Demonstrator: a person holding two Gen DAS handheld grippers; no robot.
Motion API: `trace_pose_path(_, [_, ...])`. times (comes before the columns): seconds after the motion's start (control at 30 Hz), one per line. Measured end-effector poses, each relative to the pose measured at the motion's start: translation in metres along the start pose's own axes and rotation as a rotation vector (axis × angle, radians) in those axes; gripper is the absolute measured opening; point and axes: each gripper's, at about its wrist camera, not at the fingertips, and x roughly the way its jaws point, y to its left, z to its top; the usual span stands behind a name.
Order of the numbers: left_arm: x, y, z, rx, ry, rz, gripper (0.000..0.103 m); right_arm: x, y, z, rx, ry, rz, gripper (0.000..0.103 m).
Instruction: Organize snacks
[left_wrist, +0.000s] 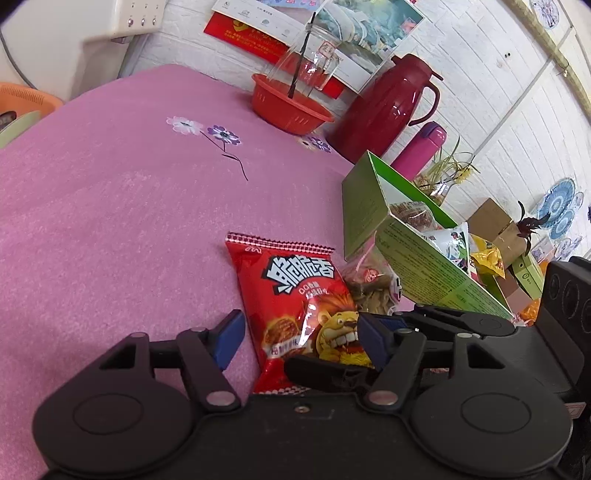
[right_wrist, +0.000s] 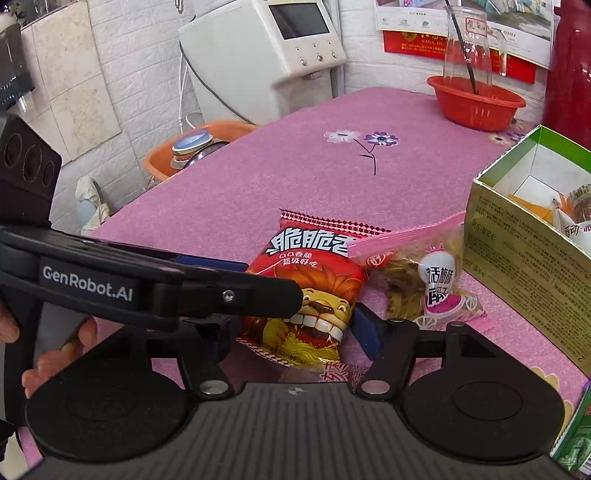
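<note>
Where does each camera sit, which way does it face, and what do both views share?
Left wrist: on the left gripper, looking forward and down across the pink table at a red snack bag lying between its open jaws.
Right wrist: on the right gripper, also open, facing down at the same bag; the left gripper crosses in from the left, held by a hand.
Shared: the bag, the green box, the red basket.
</note>
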Motion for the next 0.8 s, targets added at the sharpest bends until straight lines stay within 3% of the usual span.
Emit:
trace_pose_path(0.03, [0.0,-0.001,-0.001,0.003,0.0,0.004,0.024,0.0,0.0,0.0,0.005,-0.005,-0.001,0.096])
trace_pose_path(0.2, [-0.004,-0.008,-0.008,0.005,-0.033,0.062,0.024,-0.011,0.008,-0.004,-0.005,-0.026,-0.044,0.083])
trace_pose_path(0.27, [-0.013,-0.01,-0.01,-0.014,-0.053,0.055,0.024,-0.02,0.015,-0.006,-0.04,-0.051,-0.063,0.071])
trace_pose_path(0.53, [-0.05,-0.054,-0.002,0.069,-0.174,0.036,0.024,-0.067,0.028,-0.005,-0.107,-0.243,-0.123,0.069])
trace_pose_path(0.8, [-0.031,-0.107,0.024,0.168,-0.203,-0.04,0.024,-0.107,-0.004,0.002,-0.07,-0.387,-0.232,0.069])
